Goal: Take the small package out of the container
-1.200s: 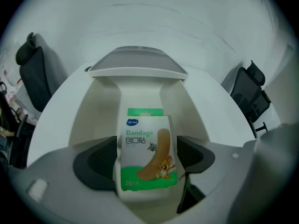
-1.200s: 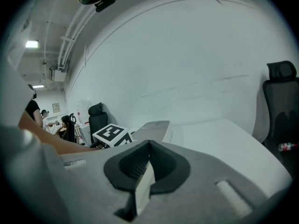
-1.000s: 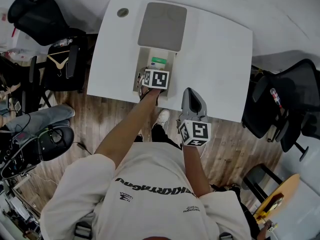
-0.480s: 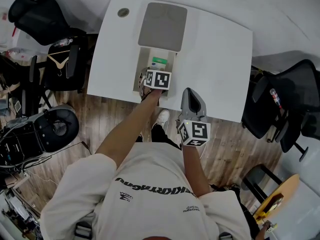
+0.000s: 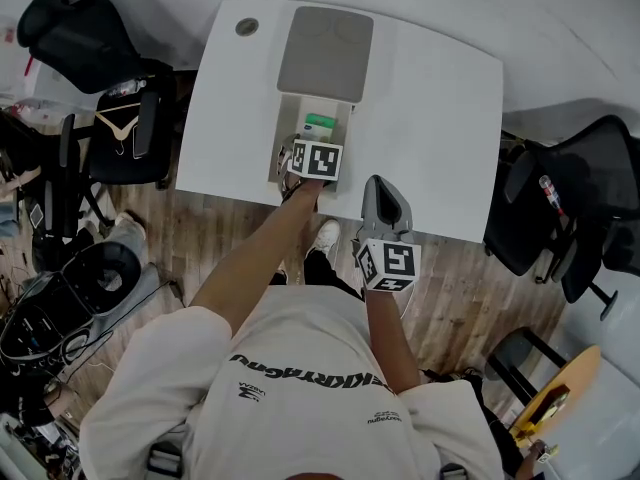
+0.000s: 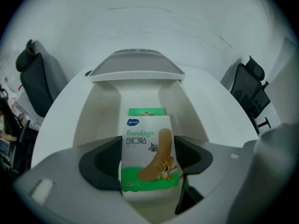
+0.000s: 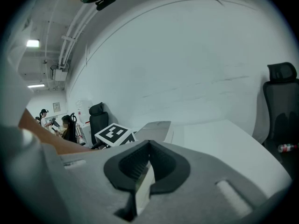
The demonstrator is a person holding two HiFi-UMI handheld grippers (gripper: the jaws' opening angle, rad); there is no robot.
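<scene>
The small package [image 6: 148,155] is a white and green bandage box. It stands upright inside the white container [image 6: 100,115], whose grey lid [image 5: 325,53] is swung back. My left gripper [image 6: 148,161] reaches into the container with a dark pad against each side of the box, shut on it. From the head view the left gripper [image 5: 314,153] covers the container's near end, and only the green top of the package [image 5: 319,124] shows. My right gripper [image 5: 386,198] hangs shut over the table's front edge, to the right of the container and holding nothing.
The container sits near the front edge of a white table [image 5: 440,108] with a round grommet [image 5: 246,26] at its back left. Black office chairs stand at the left [image 5: 85,38] and right [image 5: 570,213]. Dark equipment [image 5: 70,303] lies on the wooden floor.
My left gripper has edged slightly to the right over the container. The dark round equipment on the floor at the left has shifted. My right gripper has stayed put.
</scene>
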